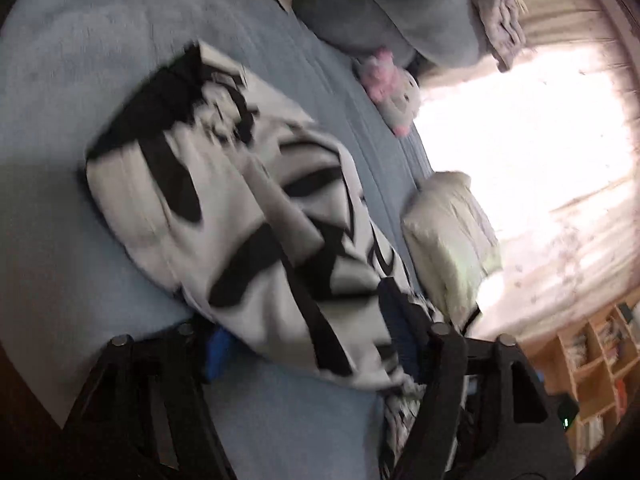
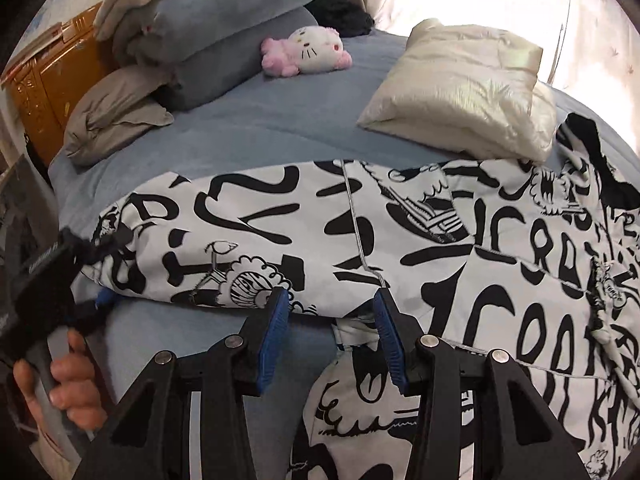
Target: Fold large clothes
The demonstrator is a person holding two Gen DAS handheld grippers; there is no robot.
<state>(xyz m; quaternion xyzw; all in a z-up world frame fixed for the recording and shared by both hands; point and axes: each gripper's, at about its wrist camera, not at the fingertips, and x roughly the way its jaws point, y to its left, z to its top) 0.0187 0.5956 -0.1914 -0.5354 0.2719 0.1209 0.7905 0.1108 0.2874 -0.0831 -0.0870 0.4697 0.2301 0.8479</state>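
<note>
A puffy white jacket with black graffiti print [image 2: 360, 232] lies lengthwise across the blue bed [image 2: 260, 128]. My right gripper [image 2: 332, 300] hovers at the jacket's near edge. Its blue pads [image 2: 276, 328] stand apart, with only sheet and a loose bit of cloth between them, so it is open. My left gripper [image 2: 110, 268], held by a hand [image 2: 68, 392], brackets the jacket's left end. In the blurred left wrist view, the jacket [image 1: 240, 208] fills the gap between the left gripper's [image 1: 304, 320] fingers. Whether its pads press the cloth is unclear.
A folded cream garment [image 2: 456, 92] sits just beyond the jacket, and a pink and white plush toy [image 2: 308, 50] lies farther back. Grey pillows and bedding [image 2: 224, 24] are stacked at the bed's head. A wooden shelf [image 1: 592, 360] stands beside bright curtains [image 1: 520, 140].
</note>
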